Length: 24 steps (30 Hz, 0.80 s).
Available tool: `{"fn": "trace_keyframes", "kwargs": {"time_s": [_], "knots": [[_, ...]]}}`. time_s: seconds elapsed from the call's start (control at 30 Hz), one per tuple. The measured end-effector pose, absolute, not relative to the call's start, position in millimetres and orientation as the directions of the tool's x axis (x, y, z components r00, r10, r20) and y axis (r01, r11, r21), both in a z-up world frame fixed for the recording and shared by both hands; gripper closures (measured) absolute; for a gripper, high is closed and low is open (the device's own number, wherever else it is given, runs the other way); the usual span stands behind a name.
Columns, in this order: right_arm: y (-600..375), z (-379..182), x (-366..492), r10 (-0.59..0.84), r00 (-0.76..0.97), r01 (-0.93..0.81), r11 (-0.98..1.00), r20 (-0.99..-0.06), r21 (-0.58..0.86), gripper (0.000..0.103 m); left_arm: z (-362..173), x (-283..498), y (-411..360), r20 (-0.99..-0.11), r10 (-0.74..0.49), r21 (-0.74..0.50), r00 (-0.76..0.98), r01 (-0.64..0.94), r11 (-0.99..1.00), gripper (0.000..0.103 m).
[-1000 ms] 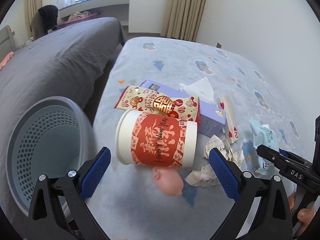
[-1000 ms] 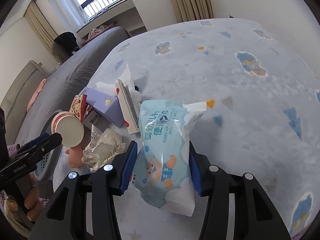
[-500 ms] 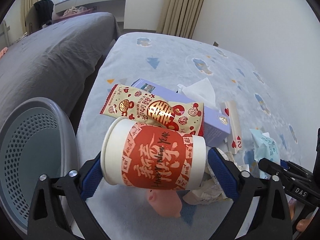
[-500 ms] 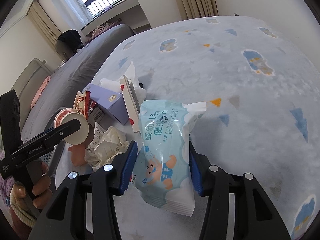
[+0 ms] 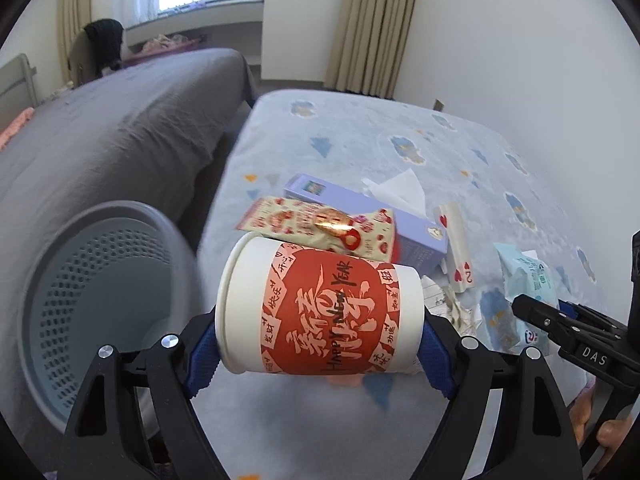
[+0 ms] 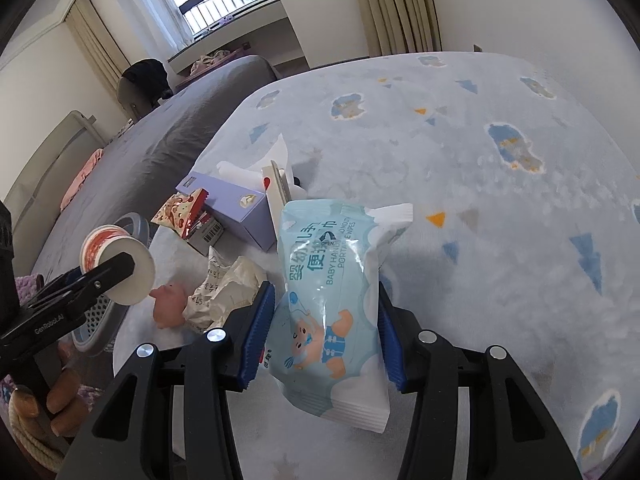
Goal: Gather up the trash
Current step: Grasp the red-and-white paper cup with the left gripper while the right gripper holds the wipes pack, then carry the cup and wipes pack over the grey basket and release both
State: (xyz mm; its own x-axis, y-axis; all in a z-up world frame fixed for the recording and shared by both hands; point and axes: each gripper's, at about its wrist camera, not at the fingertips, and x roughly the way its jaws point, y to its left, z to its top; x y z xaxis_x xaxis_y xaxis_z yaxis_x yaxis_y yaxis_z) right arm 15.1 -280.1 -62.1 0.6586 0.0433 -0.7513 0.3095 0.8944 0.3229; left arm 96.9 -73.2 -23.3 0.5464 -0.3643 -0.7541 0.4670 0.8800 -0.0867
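Observation:
My left gripper [image 5: 320, 344] is shut on a red-and-white paper cup [image 5: 320, 308], held sideways above the bed, right of the grey perforated trash basket [image 5: 92, 292]. The cup also shows in the right wrist view [image 6: 118, 264]. My right gripper [image 6: 324, 336] is shut on a light-blue baby wipes pack [image 6: 332, 296], held over the blue patterned bedspread [image 6: 500, 200]. On the bed lie a red snack wrapper [image 5: 320, 226], a purple box [image 5: 404, 220], crumpled paper [image 6: 224, 288], a white tissue [image 5: 400, 192] and a small pink toy [image 6: 170, 304].
A grey bed [image 5: 112, 132] runs along the left beyond the basket. A playing-card pack [image 5: 456, 248] lies beside the purple box. A white wall [image 5: 520, 60] borders the bed on the right. Curtains and a window are at the back.
My left gripper closed on the paper cup and lifted it off the bed, moving it toward the basket. The right gripper kept holding the wipes pack, almost still.

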Motion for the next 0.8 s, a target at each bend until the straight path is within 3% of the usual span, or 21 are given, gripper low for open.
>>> {"fn": "trace_keyframes", "kwargs": {"time_s": [0.37, 0.57, 0.8], "knots": [[-212, -17, 25, 0.070, 0.683, 0.204, 0.938, -0.727, 0.282, 0.055, 17, 86, 2, -0.675, -0.251, 0.036, 0.694, 0.370, 0.928, 0.023], [-153, 3, 59, 0.116, 0.693, 0.092, 0.965, -0.712, 0.247, 0.055, 8, 105, 41, -0.666, -0.147, 0.111, 0.732, 0.292, 0.950, 0.023], [-92, -3, 112, 0.206, 0.661, -0.033, 0.969, -0.722, 0.246, 0.055, -15, 133, 83, -0.692, -0.069, 0.110, 0.719, 0.199, 0.974, 0.023]]}}
